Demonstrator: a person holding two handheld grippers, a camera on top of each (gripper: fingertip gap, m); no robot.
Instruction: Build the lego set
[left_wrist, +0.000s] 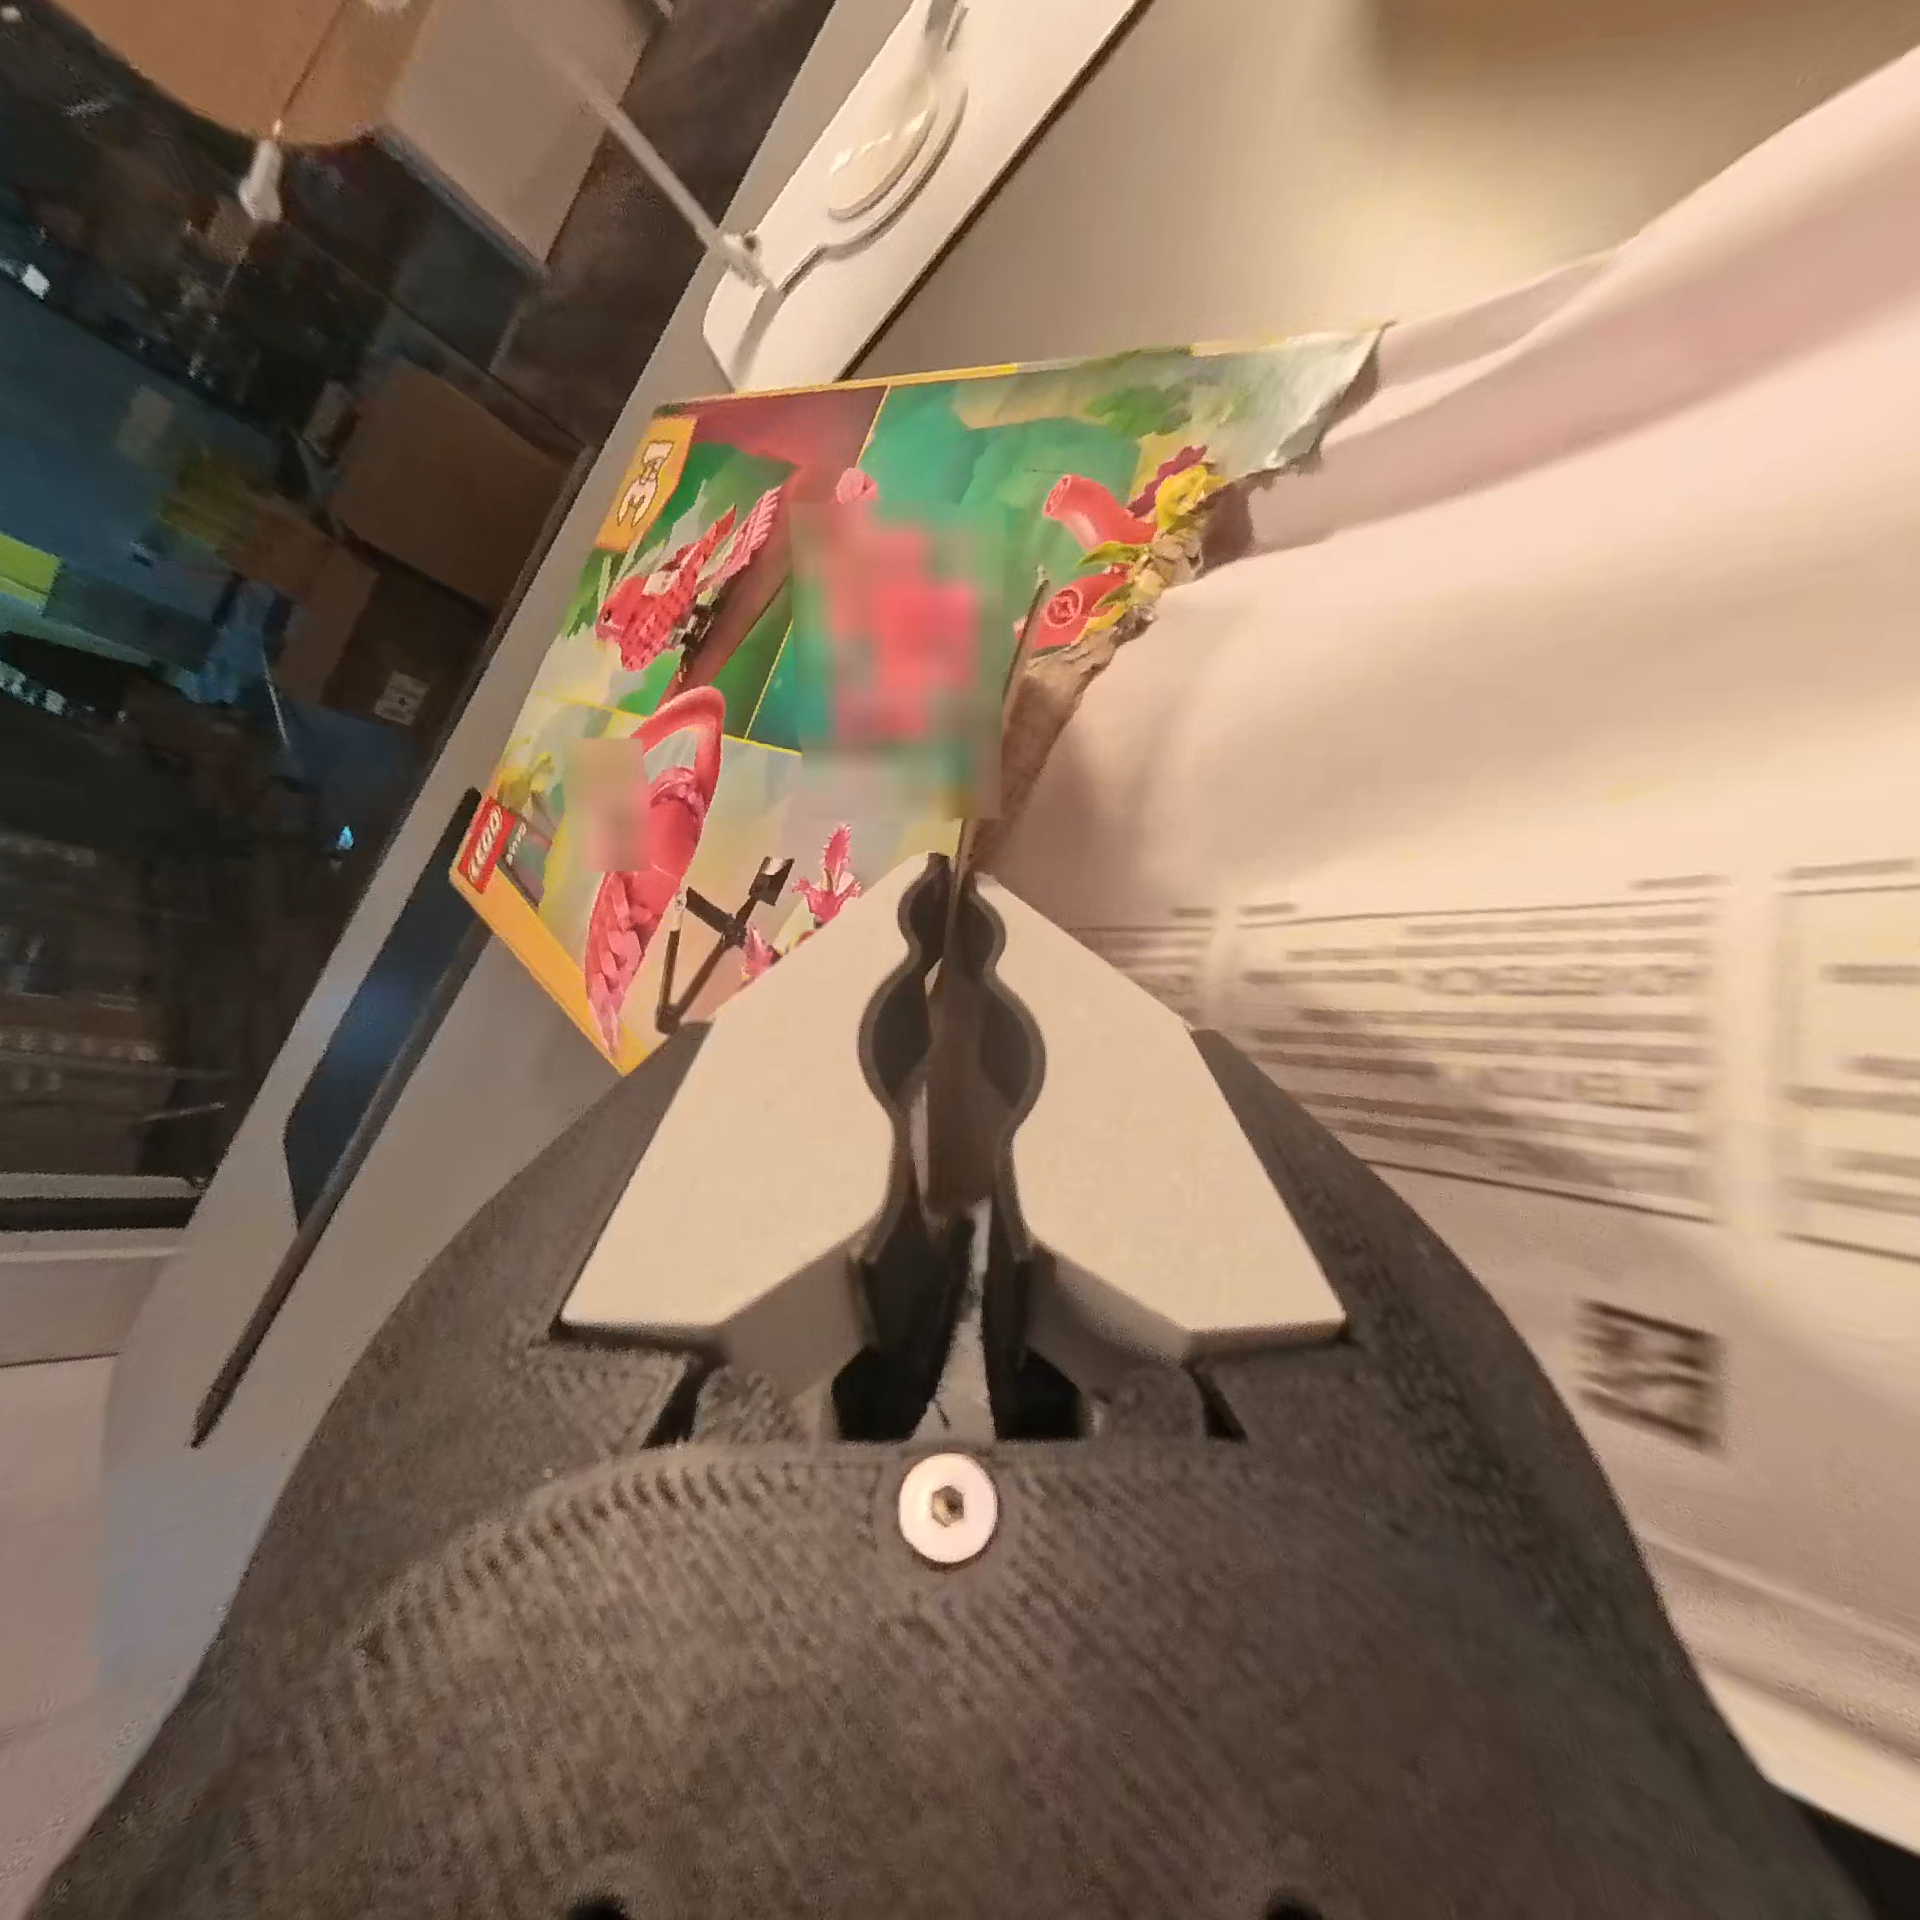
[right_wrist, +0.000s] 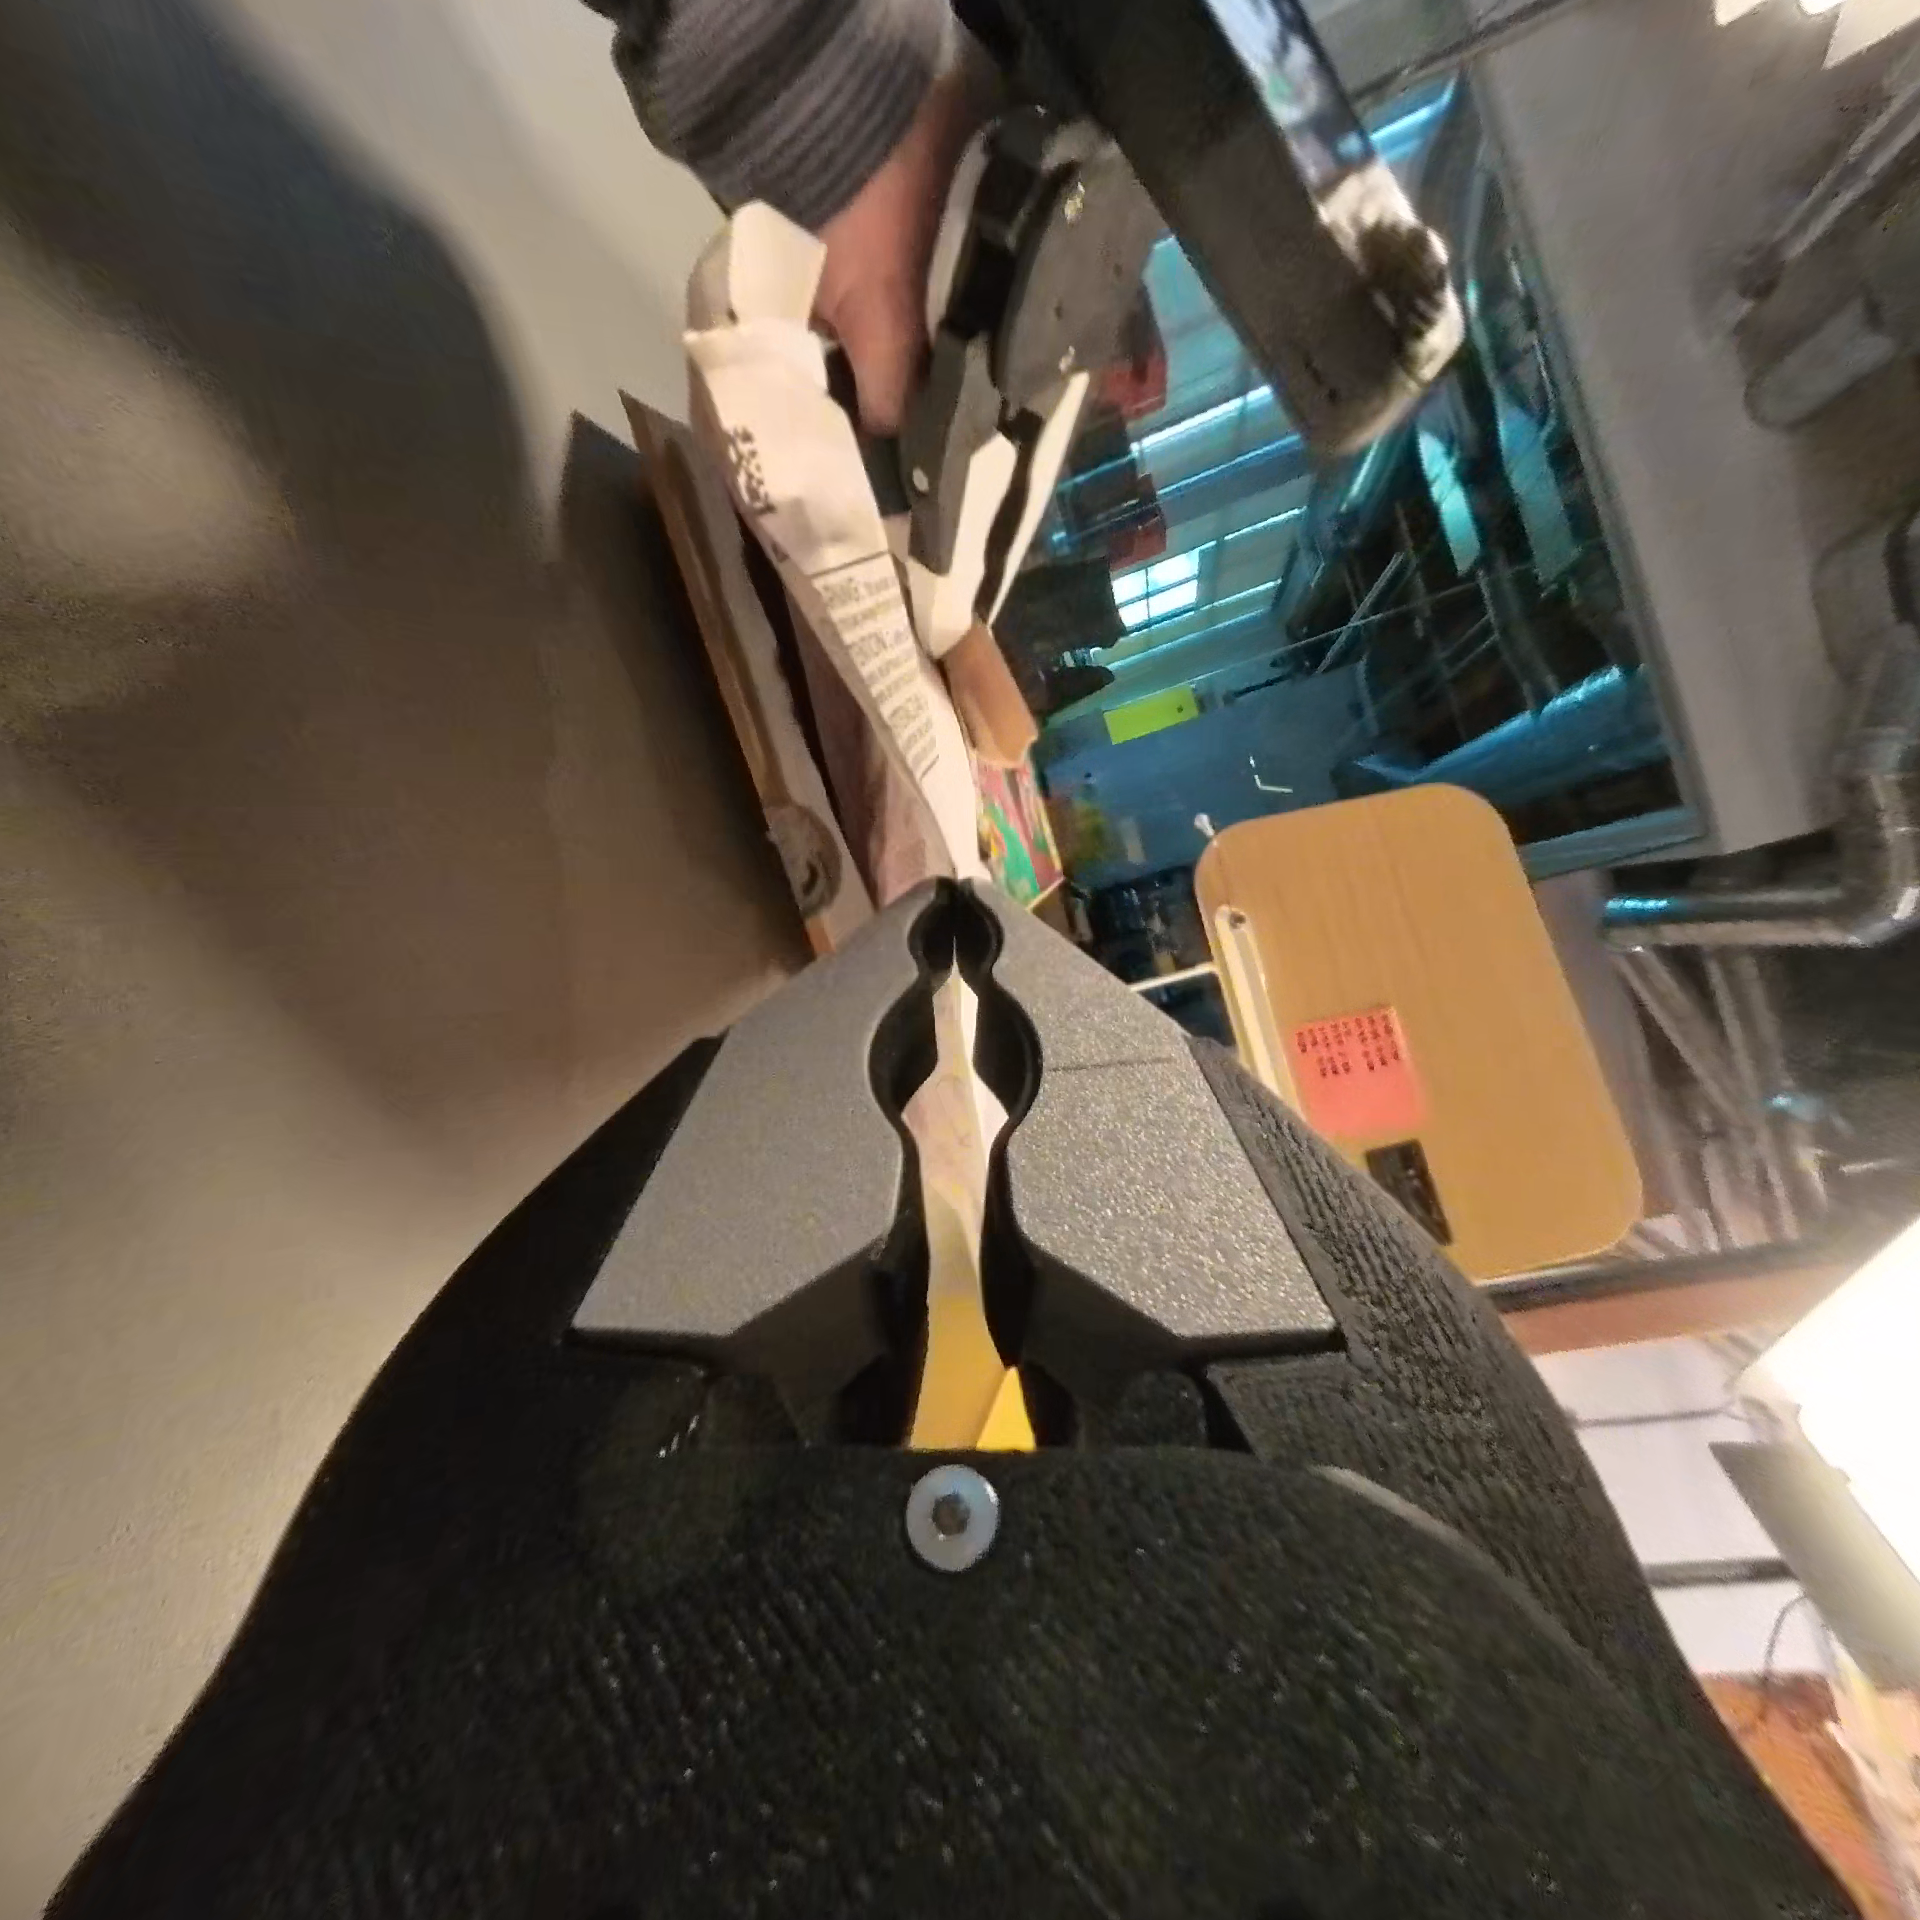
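The left gripper (left_wrist: 951, 883) is pinching the torn edge of a colourful toy box (left_wrist: 748, 675); its pale fingers (left_wrist: 790, 1122) are pressing together on the thin cardboard flap running up between them. The box's printed face, showing red and pink figures on green with a yellow border, is tilting away to the left of the fingertips, and its upper right side is ripped ragged. Just to the right of the fingers a white paper bag (left_wrist: 1455, 727) with blurred black print is spilling out of the torn opening and filling that side of the view. Behind the box a grey table surface (left_wrist: 1039, 260) is carrying a white flat object (left_wrist: 873, 177), and dark shelving with cardboard cartons is lying beyond.

The right gripper (right_wrist: 956, 904) is clamping its dark fingers (right_wrist: 790, 1143) on a thin flap of the same box, pale and yellow card showing in the slot between them. Ahead of it the white paper bag (right_wrist: 873, 623) is standing against brown cardboard panels (right_wrist: 717, 623). Farther off a person's hand (right_wrist: 883, 301) in a grey ribbed sleeve is gripping the other gripper. To the right a tan chair seat (right_wrist: 1403, 987) with a red sticker is sitting near a blue-lit window
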